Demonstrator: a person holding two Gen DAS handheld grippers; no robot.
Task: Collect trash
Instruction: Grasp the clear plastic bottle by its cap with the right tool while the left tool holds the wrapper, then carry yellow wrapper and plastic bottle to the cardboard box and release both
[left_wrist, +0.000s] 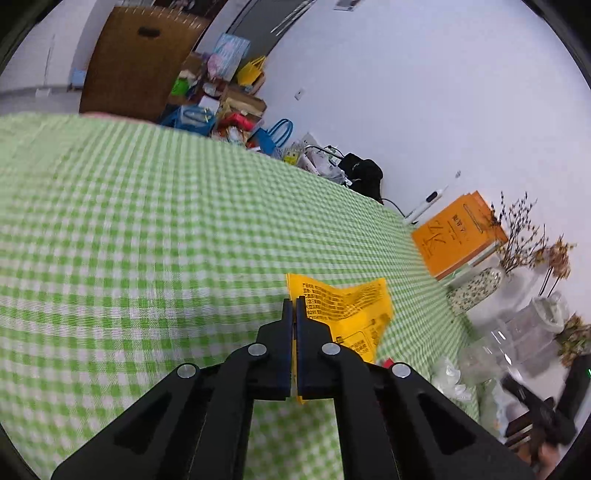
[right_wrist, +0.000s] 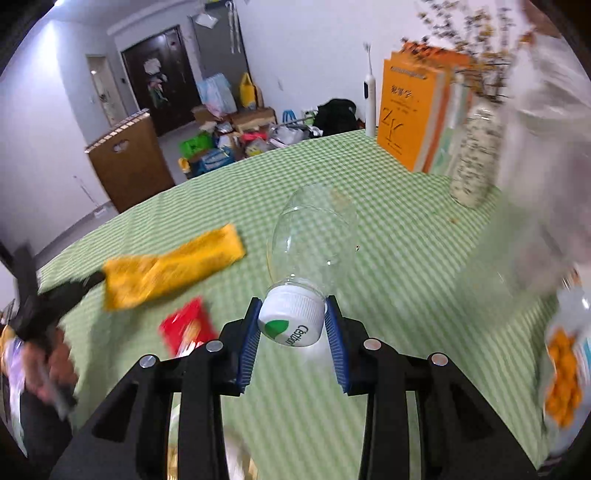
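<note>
The right tool (right_wrist: 293, 321) is clamped on the white cap (right_wrist: 290, 319) of a clear plastic bottle (right_wrist: 314, 236), the blue pads pressing the cap from both sides. From the cap the bottle's long axis runs straight away from the tool toward 12 o'clock, the body lifted above the green checked tabletop (right_wrist: 388, 229) with its base farthest out. So this piece of trash is already in hand and points forward, cap nearest the wrist.

In the left wrist view the left tool (left_wrist: 294, 314) is clenched on a yellow wrapper (left_wrist: 343, 314), the jaws nearly meeting with only the thin sheet between them. The wrapper fans out from the tips toward 1 o'clock, off the tabletop. Seen from the right wrist, that wrapper hangs at about 10 o'clock, well apart from the bottle.

What remains loose is a red packet (right_wrist: 186, 326) lying on the tabletop at about 9 o'clock from the right tool, just beside its left finger and below the yellow wrapper. It lies between the two tools, somewhat nearer the right one. Both tools are full, so I judge that neither can take it until one load is dropped; no bin is visible in either view.
</note>
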